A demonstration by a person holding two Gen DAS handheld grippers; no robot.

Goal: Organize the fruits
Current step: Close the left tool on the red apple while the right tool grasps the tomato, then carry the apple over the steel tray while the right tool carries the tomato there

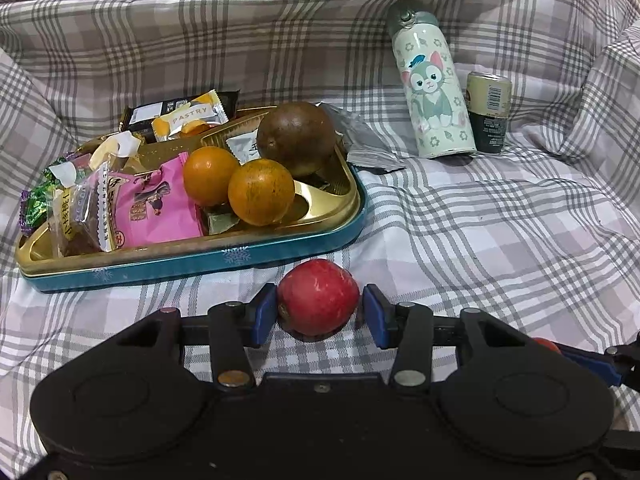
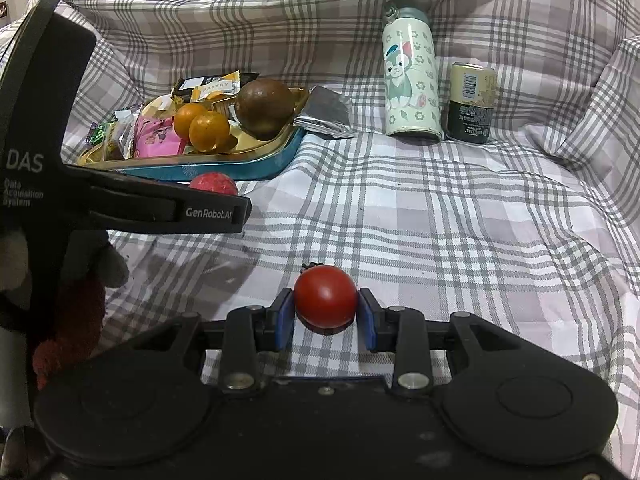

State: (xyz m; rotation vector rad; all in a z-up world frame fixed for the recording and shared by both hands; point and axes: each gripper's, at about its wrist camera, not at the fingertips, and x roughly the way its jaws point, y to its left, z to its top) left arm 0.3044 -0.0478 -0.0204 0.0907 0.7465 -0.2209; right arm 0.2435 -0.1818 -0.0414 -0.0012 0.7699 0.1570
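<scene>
Left wrist view: left gripper (image 1: 320, 312) straddling red apple (image 1: 318, 302) just in front of tin tray (image 1: 200, 260), right pad not quite touching; right gripper (image 2: 325, 314) pinching tomato (image 2: 325, 296) further from tray, probably both headed beside oranges (image 1: 240, 184)

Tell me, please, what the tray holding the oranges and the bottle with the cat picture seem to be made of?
The tray looks like thin metal: a glossy gold inside that mirrors the fruit, and teal printed sides with snowflakes. The bottle seems painted metal or hard plastic with a smooth satin sheen; the look leaves that open.
</scene>
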